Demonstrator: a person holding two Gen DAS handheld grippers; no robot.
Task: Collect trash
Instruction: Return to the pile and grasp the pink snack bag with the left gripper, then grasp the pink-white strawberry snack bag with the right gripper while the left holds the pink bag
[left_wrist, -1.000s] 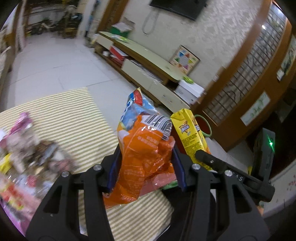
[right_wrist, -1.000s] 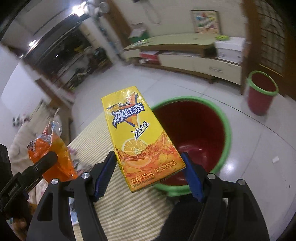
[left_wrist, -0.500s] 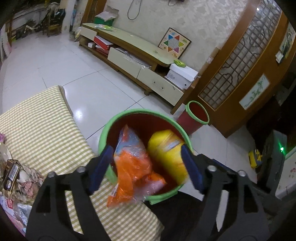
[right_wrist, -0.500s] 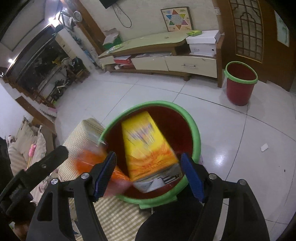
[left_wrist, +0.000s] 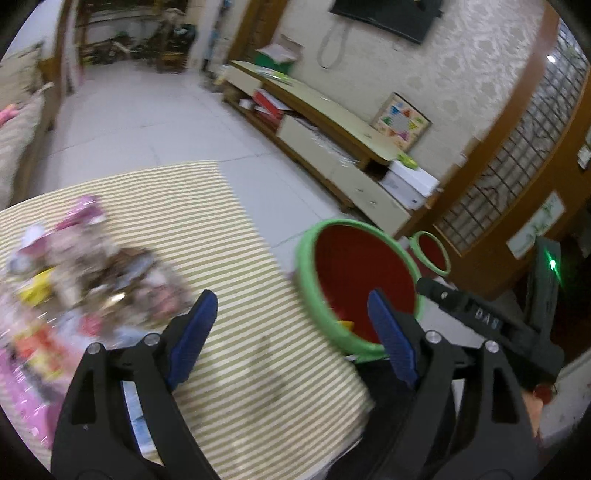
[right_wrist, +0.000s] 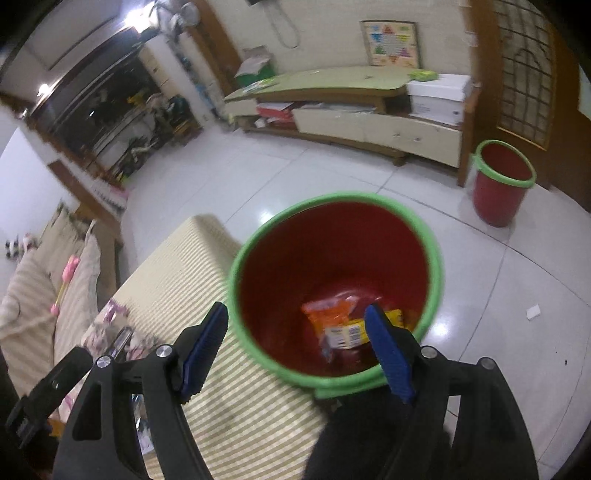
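A red bin with a green rim stands on the floor against the striped table. At its bottom lie an orange snack bag and a yellow drink carton. My right gripper hangs over the bin, its jaws opening with nothing held between them. My left gripper is over the table edge beside the bin, and its jaws are opening too, with nothing between them. A blurred pile of wrappers lies on the table to the left.
A smaller red bin stands by a wooden door. A low TV cabinet runs along the far wall. A striped sofa is left of the table. White tiled floor surrounds the bin.
Both grippers let go: the orange bag and the yellow carton dropped into the bin. The left gripper then swung left, back over the table.
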